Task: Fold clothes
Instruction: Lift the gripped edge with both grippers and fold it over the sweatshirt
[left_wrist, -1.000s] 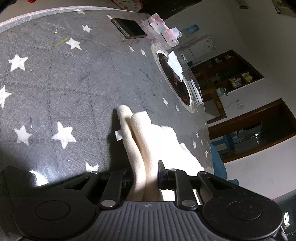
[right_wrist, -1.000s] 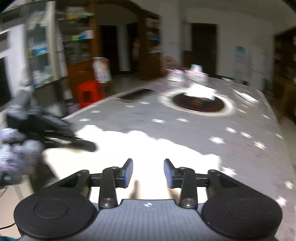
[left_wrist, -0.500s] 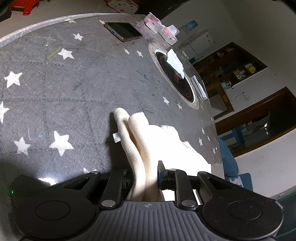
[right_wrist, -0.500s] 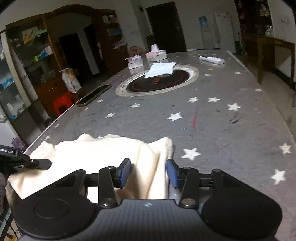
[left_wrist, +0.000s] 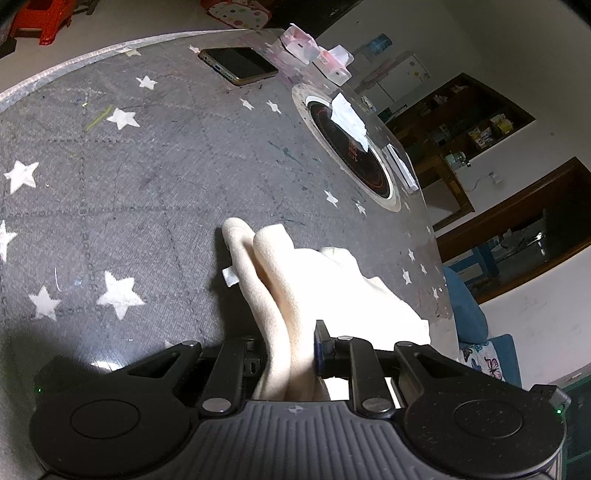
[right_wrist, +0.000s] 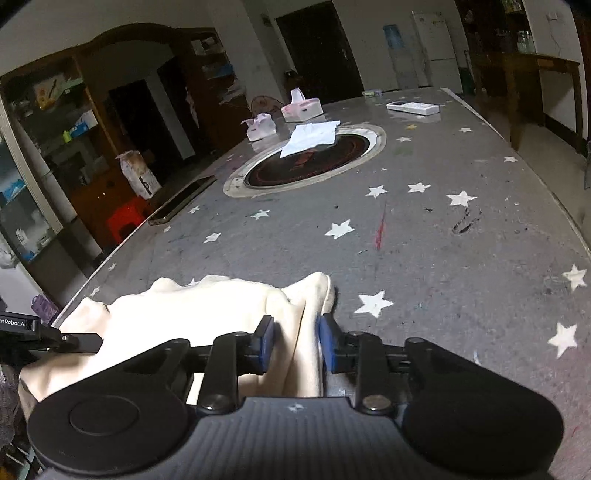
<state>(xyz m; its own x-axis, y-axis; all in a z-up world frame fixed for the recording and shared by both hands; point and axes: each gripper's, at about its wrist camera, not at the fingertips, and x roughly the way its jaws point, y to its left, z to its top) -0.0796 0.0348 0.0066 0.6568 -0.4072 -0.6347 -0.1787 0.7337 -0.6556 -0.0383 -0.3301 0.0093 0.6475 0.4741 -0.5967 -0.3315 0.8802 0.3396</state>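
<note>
A cream garment (left_wrist: 303, 280) lies bunched on the grey star-patterned table (left_wrist: 147, 177). My left gripper (left_wrist: 290, 350) is shut on a thick fold of its edge, which sticks out forward between the fingers. In the right wrist view the same cream garment (right_wrist: 207, 314) spreads to the left. My right gripper (right_wrist: 295, 343) has its blue pads closed around another folded edge of it. The left gripper's tip (right_wrist: 70, 339) shows at the far left, holding the cloth's other side.
A round dark hotplate (right_wrist: 306, 162) with a white tissue on it sits mid-table. Two pink tissue boxes (right_wrist: 301, 109) and a white remote (right_wrist: 412, 108) lie beyond. A phone (left_wrist: 238, 66) lies near the table's left edge. A red stool (right_wrist: 125, 221) stands on the floor.
The right gripper came down onto the garment's right edge and closed on it. The left gripper kept its hold and shifted slightly.
</note>
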